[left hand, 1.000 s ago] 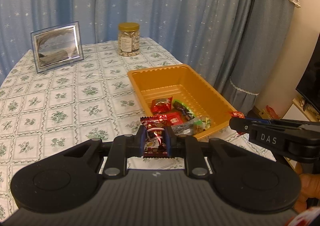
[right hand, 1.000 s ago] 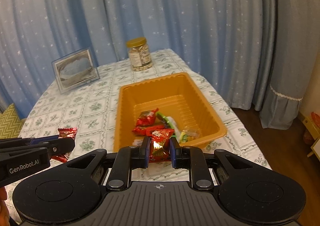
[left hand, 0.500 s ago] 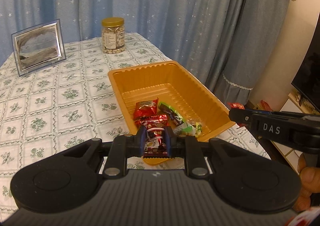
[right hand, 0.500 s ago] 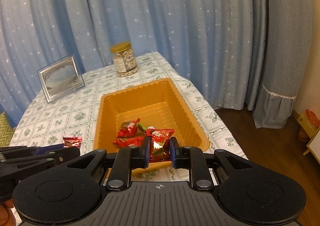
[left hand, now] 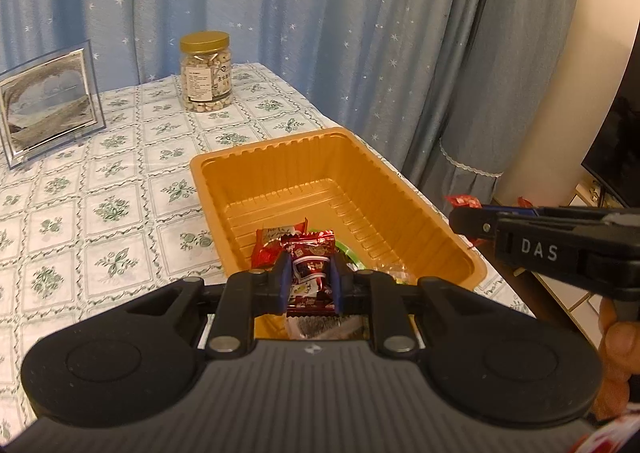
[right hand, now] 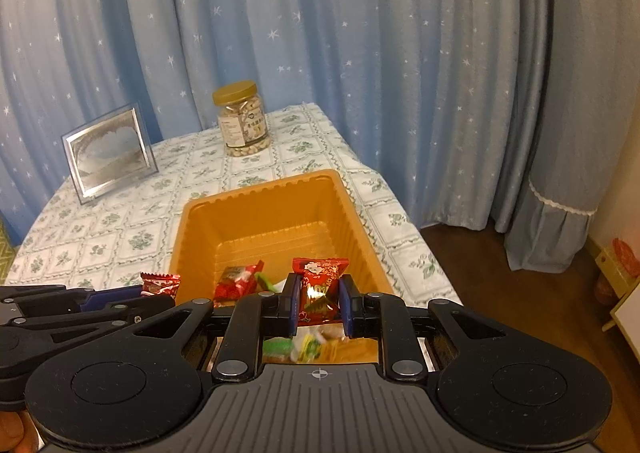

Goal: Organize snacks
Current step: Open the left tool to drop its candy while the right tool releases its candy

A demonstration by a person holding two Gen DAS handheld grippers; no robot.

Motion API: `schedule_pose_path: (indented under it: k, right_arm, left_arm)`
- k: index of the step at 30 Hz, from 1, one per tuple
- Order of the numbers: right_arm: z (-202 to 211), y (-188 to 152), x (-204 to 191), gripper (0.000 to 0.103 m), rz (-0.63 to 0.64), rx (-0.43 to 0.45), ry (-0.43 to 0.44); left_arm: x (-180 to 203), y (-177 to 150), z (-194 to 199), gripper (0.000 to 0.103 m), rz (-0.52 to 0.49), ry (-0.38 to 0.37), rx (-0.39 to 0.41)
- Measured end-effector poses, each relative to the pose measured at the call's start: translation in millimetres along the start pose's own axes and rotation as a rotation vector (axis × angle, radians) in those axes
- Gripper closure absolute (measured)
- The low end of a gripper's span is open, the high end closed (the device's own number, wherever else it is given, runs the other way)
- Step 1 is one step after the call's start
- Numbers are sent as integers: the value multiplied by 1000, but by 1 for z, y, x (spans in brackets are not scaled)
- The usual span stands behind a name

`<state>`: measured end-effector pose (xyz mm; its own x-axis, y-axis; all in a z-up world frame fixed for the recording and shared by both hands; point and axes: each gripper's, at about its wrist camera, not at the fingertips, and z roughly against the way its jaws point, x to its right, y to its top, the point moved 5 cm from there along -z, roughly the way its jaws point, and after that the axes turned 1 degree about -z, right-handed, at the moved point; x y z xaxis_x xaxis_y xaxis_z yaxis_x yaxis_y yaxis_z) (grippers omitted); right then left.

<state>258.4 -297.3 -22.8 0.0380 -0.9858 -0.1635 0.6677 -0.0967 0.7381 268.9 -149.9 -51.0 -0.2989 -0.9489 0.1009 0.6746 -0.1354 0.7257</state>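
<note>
My left tool (left hand: 310, 281) was clamped on a dark red snack packet (left hand: 310, 273), its blue-padded fingers (left hand: 283, 281) pressed against both sides of the wrapper. It hung over the near end of the orange tray (left hand: 404, 189). My right tool (right hand: 319, 303) was likewise closed on a bright red candy packet (right hand: 319, 289), held upright between the pads above the near end of the same tray (right hand: 360, 221).

In the left view the right tool (left hand: 560, 249) came in from the side, beyond the tray's right rim, with the tip of its red packet (left hand: 463, 201) showing past the fingers. In the right view the left tool (right hand: 80, 305) lay low on the left, beside the tray's left wall, its packet (right hand: 159, 285) sticking out ahead.

The tray stood on the worktop (left hand: 100, 205), which wore a green floral check cloth. Inside, at the near end, lay a small heap of wrapped snacks (right hand: 238, 283): red wrappers, a green one, and some clear ones. The far half of the tray floor was bare.

Behind the tray stood a clear jar (left hand: 205, 73) with a gold lid, full of pale nuts; its white label was too small to read. A silver picture frame (left hand: 46, 105) stood to its left. The right tool's side read "DAS" (left hand: 539, 251).
</note>
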Motion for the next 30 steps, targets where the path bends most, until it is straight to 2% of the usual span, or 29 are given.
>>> schedule_pose_path:
  k: [7,16,19,30]
  right_arm:
    - [-28,9,7,82,18,-23,2]
    - [-43,14,14,83,4,-32,2]
    - [-45,14,16,82,-6,-39,6]
    - [-49,13,11,82,-18,-53,32]
  left_arm:
    - [-1,11,-24,85,-10,-5,-12]
    - [-7,17,-48,84,1,-10,-19]
    - [-12,17,-54,67,12,-16,-23]
    - [-41,2,-32,67,90,29,-10]
